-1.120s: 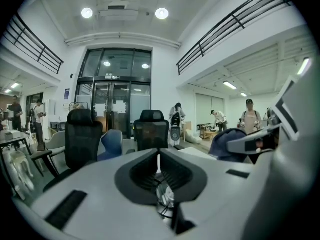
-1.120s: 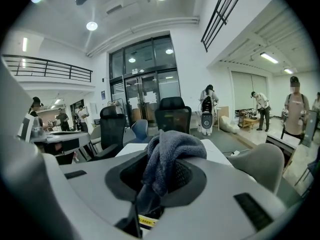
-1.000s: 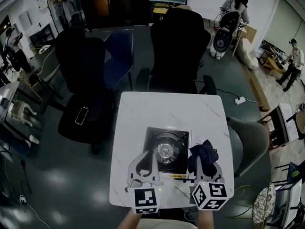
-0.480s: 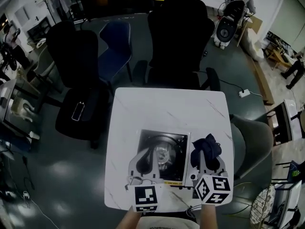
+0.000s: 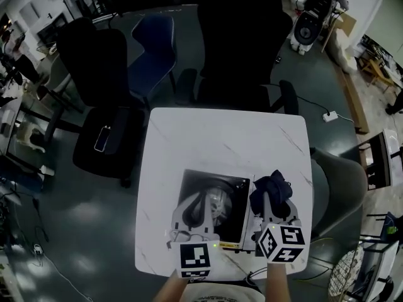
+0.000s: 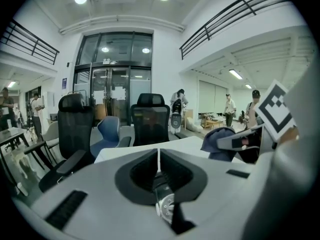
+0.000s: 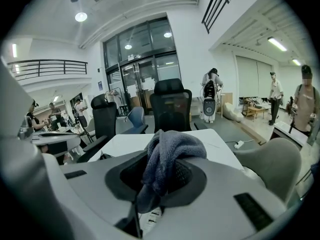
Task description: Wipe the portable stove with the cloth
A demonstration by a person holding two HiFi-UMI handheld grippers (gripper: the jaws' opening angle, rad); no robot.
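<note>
Observed from beside the white table: the portable stove sits on the near half of the table, just left of centre-right, with its round burner exposed.

Left gripper: jaws pressed together with nothing between them. It hangs over the near left part of the stove. Contact with the stove cannot be confirmed.

Right gripper: jaws pinching the cloth, a dark knitted wad. It bulges above the jaws and a loose tail droops below them. In the head view the bundle sits just right of the stove's right edge, over the table rather than the stove.

Assessment of handling:
- The cloth appears soft, light and limp, so it should mould to flat panels.
- Its trailing end is likely to snag on the raised burner parts.
- The present hold, mid-bundle with a pad of fabric ahead of the jaws, seems suitable for wiping.
- The stove looks rigid, but probably light enough to slide on the smooth tabletop.
- Steadying it at its near left edge with the free gripper seems advisable.
</note>
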